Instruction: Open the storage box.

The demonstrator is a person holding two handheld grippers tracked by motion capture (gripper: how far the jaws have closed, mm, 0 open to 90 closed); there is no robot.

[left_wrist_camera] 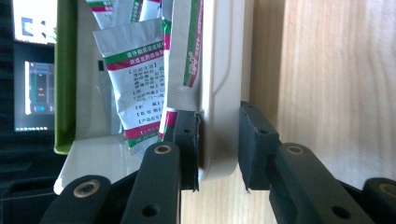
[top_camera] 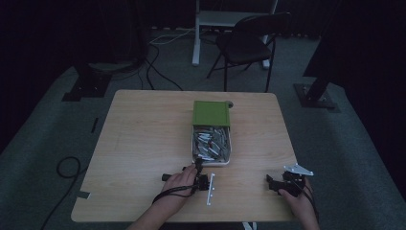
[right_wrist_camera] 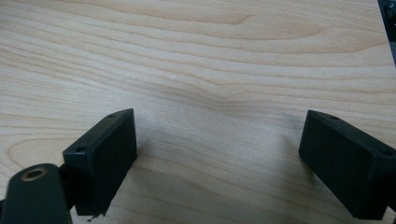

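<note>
nearest me, my right gripper [top_camera: 274,184] rests low over bare table [top_camera: 143,134] at the near right, its jaws spread wide with nothing but wood grain between them in the right gripper view. my left gripper [top_camera: 198,168] sits at the near edge of the white box [top_camera: 229,149], clamped on its rim: in the left gripper view one pad [left_wrist_camera: 187,140] lies inside against the wall and the other just outside, the rim [left_wrist_camera: 219,93] pinched between. the box stands mid-table, just beyond that hand, packed with silver sachets [top_camera: 210,143] printed with green and red bands, lying loosely piled. farther back its green lid [top_camera: 211,113] is tipped open.
</note>
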